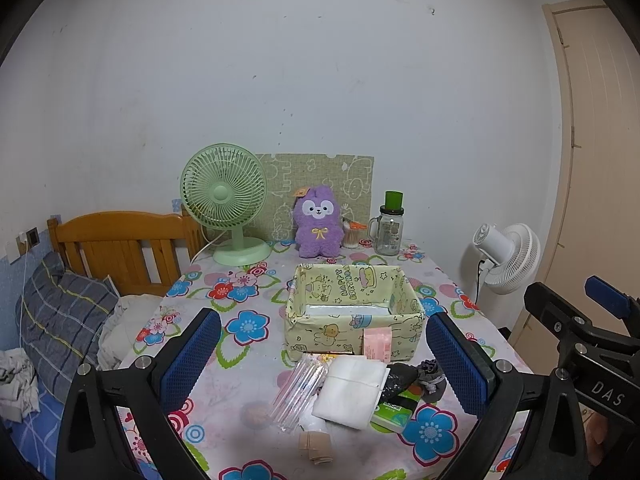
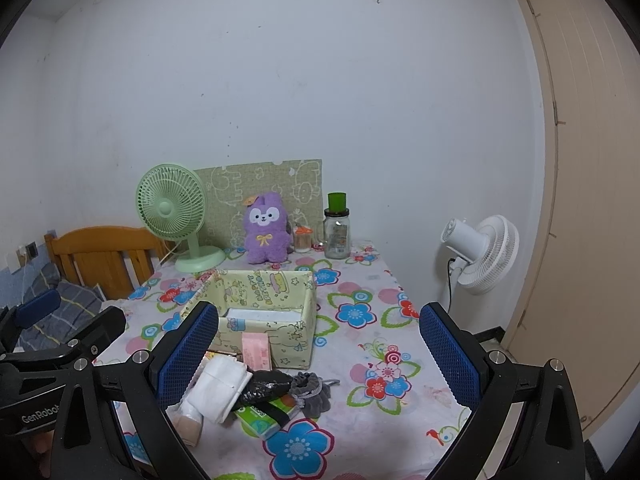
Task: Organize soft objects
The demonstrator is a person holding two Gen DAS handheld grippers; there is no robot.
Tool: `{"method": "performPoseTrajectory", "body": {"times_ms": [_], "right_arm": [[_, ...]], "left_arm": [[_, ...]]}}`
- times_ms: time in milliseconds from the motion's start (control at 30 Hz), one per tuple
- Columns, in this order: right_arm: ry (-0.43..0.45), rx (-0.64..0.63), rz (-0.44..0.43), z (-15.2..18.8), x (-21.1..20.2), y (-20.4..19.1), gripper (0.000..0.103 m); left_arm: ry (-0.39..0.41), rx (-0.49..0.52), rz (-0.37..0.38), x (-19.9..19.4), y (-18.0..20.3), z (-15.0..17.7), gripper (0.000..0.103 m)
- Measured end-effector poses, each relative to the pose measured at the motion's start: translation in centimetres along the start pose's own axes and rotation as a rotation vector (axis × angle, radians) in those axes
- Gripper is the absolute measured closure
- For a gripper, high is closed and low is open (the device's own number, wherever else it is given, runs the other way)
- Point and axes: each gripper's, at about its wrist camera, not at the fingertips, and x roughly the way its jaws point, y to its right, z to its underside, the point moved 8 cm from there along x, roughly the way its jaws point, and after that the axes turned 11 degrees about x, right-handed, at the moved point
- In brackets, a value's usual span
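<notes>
I hold both grippers, left gripper (image 1: 320, 364) and right gripper (image 2: 320, 354), above the desk (image 2: 360, 344) with jaws wide and empty. The soft pile lies just ahead: white folded cloth (image 1: 350, 392), grey scrunchie (image 2: 312, 394), green tissue pack (image 2: 260, 420), with the paper-covered box (image 1: 352, 308) beyond. My worry: the items overlap, so closing on the cloth may drag the clear plastic packet (image 1: 296, 392) along or nudge things off the near edge.
</notes>
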Motion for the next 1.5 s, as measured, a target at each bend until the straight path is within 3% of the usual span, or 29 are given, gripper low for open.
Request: {"method": "performPoseTrajectory", "body": {"times_ms": [1033, 1500], "right_arm": [[0.003, 0.004, -0.007, 0.3, 0.8, -0.1, 0.001], [-0.031, -0.006, -0.017, 1.3, 3.3, -0.9, 0.001]], "left_arm": [[-0.019, -0.009, 0.006, 1.1, -0.2, 0.4, 0.000], [-0.075, -0.009, 0.030, 4.2, -0.5, 2.1, 0.004]]}}
